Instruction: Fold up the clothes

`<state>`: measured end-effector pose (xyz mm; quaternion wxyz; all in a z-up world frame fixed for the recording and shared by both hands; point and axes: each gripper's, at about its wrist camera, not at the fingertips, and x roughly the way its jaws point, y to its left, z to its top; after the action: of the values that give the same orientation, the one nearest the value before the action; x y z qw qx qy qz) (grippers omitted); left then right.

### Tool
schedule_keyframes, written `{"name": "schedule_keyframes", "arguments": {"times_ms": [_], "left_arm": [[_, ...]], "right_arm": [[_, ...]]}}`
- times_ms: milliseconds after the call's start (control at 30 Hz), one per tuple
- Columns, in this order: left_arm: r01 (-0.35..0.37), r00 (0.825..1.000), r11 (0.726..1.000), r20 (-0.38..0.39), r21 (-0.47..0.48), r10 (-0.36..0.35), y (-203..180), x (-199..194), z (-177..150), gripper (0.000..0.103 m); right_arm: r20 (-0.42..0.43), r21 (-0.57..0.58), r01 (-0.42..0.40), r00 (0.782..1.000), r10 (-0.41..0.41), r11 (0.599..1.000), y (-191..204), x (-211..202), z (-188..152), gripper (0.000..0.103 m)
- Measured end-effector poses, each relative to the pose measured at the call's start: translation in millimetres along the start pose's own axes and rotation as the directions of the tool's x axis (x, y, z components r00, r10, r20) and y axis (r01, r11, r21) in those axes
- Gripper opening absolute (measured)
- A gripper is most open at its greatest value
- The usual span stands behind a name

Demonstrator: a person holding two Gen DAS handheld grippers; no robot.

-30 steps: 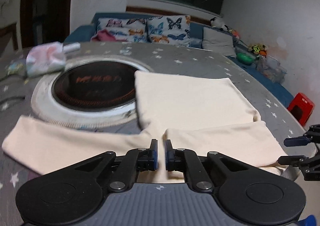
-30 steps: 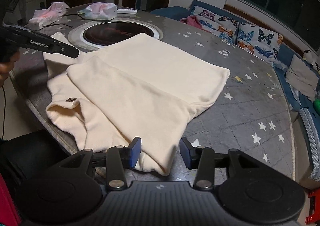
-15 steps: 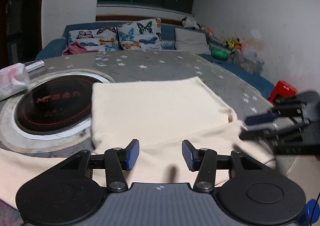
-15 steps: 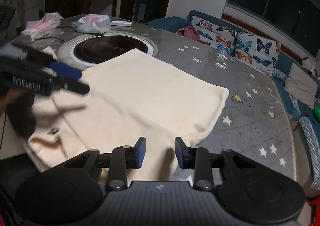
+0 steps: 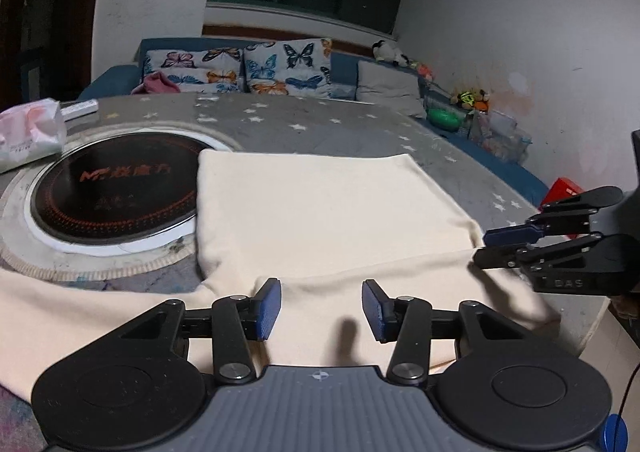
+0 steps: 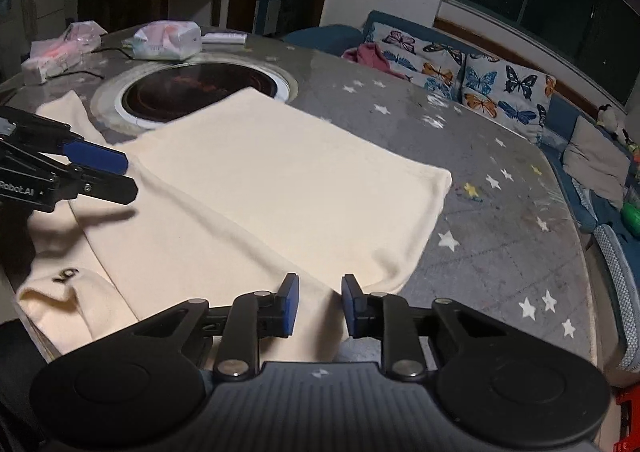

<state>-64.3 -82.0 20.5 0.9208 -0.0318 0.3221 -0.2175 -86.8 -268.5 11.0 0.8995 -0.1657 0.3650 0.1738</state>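
Note:
A cream long-sleeved garment (image 5: 328,212) lies partly folded on the round grey star-patterned table (image 5: 320,120); it also shows in the right wrist view (image 6: 272,180). One sleeve (image 5: 80,304) stretches out to the left. My left gripper (image 5: 321,306) is open and empty, hovering over the garment's near edge. My right gripper (image 6: 316,308) is open and empty over the garment's right corner; it shows in the left wrist view (image 5: 492,248) at the right. The left gripper shows in the right wrist view (image 6: 120,172) at the left.
A round black induction hob (image 5: 112,188) is set in the table's middle, partly under the garment. Tissue packs (image 6: 168,40) and a remote (image 6: 224,38) lie at the far side. A blue sofa with butterfly cushions (image 5: 256,68) stands behind. A red stool (image 5: 560,188) stands at the right.
My left gripper has opened from shut and let go of the garment. My right gripper has moved in over the garment's right corner, its jaws a little narrower than a second ago.

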Motion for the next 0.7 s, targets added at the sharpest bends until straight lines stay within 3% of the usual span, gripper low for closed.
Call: {"name": "schedule_keyframes", "arguments": {"times_ms": [233,367,500,633,700], "left_arm": [[-0.052,0.998,0.998,0.027,-0.022,0.052,12,-19,-1,0.049],[-0.189,0.980,0.979,0.053,-0.075,0.193,32,-38,-3,0.052],[-0.351,0.930,0.923,0.061,-0.158,0.364,60,-56,-5,0.053],[-0.499,0.853,0.839,0.046,-0.217,0.520,87,-68,-8,0.057],[-0.543,0.823,0.799,0.026,-0.257,0.567,102,-72,-10,0.060]], "right_arm": [[-0.001,-0.009,0.005,1.000,-0.005,1.000,5,0,4,0.022],[0.023,-0.049,-0.047,0.999,0.048,0.998,19,-6,12,0.022],[0.031,-0.114,-0.106,0.993,0.110,0.988,39,-3,21,0.022],[0.027,-0.169,-0.165,0.985,0.172,0.972,61,4,32,0.022],[0.028,-0.194,-0.191,0.979,0.200,0.962,72,8,38,0.022]]}}
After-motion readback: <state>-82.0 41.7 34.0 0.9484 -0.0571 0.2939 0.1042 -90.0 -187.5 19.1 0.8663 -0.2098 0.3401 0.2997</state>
